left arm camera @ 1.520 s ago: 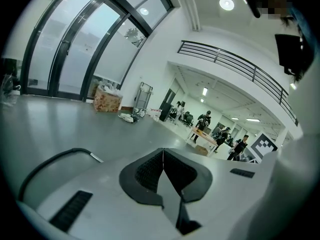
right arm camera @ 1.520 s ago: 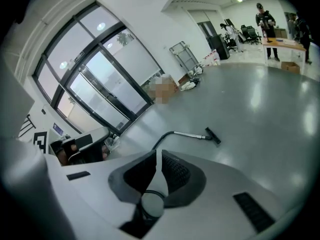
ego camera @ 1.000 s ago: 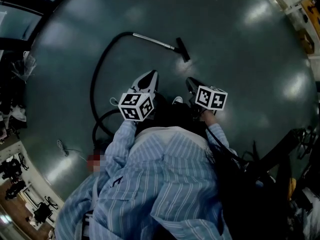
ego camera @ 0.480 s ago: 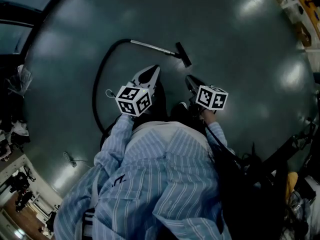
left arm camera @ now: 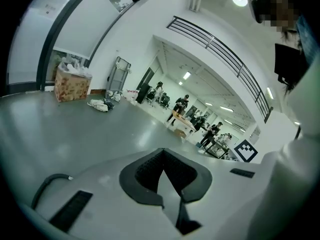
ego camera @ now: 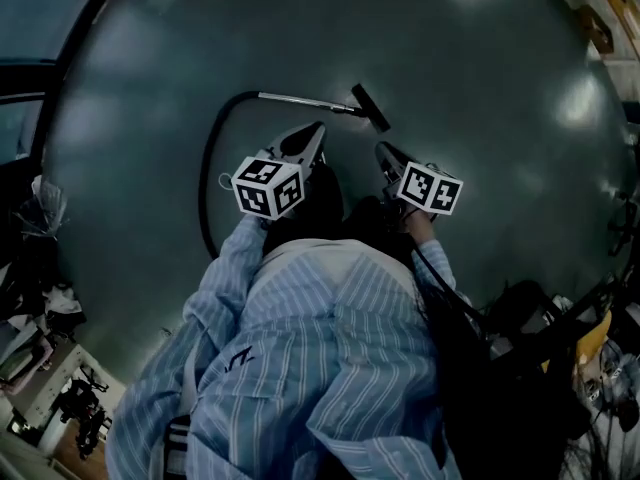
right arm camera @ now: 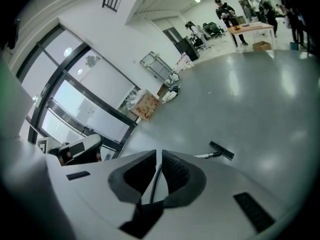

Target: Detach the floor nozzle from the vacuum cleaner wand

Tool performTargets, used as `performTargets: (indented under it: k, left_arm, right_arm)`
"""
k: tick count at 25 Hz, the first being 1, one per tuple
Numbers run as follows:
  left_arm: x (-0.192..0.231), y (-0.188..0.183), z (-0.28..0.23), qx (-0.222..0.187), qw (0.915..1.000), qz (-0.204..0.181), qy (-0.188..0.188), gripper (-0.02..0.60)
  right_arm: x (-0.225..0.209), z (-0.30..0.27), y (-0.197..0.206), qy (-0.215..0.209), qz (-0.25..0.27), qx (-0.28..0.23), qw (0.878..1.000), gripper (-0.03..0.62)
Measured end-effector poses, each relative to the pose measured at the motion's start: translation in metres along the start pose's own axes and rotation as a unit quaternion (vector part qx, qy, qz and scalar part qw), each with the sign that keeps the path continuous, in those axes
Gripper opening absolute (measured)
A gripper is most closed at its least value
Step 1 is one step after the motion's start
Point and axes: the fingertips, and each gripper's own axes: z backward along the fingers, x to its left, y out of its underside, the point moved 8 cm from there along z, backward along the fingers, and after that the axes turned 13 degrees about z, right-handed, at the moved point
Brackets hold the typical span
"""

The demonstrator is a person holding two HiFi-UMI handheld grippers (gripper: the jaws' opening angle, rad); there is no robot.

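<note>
The vacuum's metal wand lies flat on the grey floor, with the black floor nozzle on its right end and a black hose curving off its left end toward me. My left gripper hovers just short of the wand, jaws shut and empty. My right gripper sits below the nozzle, also shut on nothing. The nozzle and the wand's tip lie ahead of the right gripper in its own view. The left gripper view shows only a bit of hose.
A cardboard box and scattered bags stand by the window wall. People and tables are far across the hall. A metal cart stands by the wall. Bags and gear lie behind me.
The wand and nozzle have come closer to both grippers as I moved forward. Both grippers stayed shut and empty.
</note>
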Motion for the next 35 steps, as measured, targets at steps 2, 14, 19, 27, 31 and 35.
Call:
performTargets:
  k: [2, 14, 19, 27, 31, 35]
  left_arm:
    - [0.012, -0.007, -0.007, 0.027, 0.9995, -0.015, 0.004, 0.008]
    - [0.067, -0.012, -0.102, 0.162, 0.9859, -0.014, 0.039, 0.008]
    - [0.079, 0.001, -0.155, 0.205, 0.9771, -0.034, 0.045, 0.009]
    - [0.155, 0.057, -0.270, 0.267, 0.9625, -0.048, 0.001, 0.009]
    - [0.207, 0.108, -0.323, 0.283, 0.9586, -0.025, -0.021, 0.076]
    - [0.264, 0.150, -0.367, 0.337, 0.9369, -0.087, -0.036, 0.122]
  right_arm:
    - [0.001, -0.006, -0.004, 0.008, -0.012, -0.010, 1.000, 0.038]
    - [-0.047, -0.030, -0.010, -0.025, 0.067, 0.030, 0.997, 0.040]
    - [-0.100, -0.062, -0.001, -0.015, 0.054, 0.079, 0.995, 0.117]
    - [-0.212, -0.170, 0.025, -0.018, 0.066, 0.161, 0.985, 0.201]
    - [-0.272, -0.228, 0.058, -0.019, 0.062, 0.184, 0.981, 0.202]
    - [-0.316, -0.286, 0.084, -0.005, 0.098, 0.212, 0.972, 0.206]
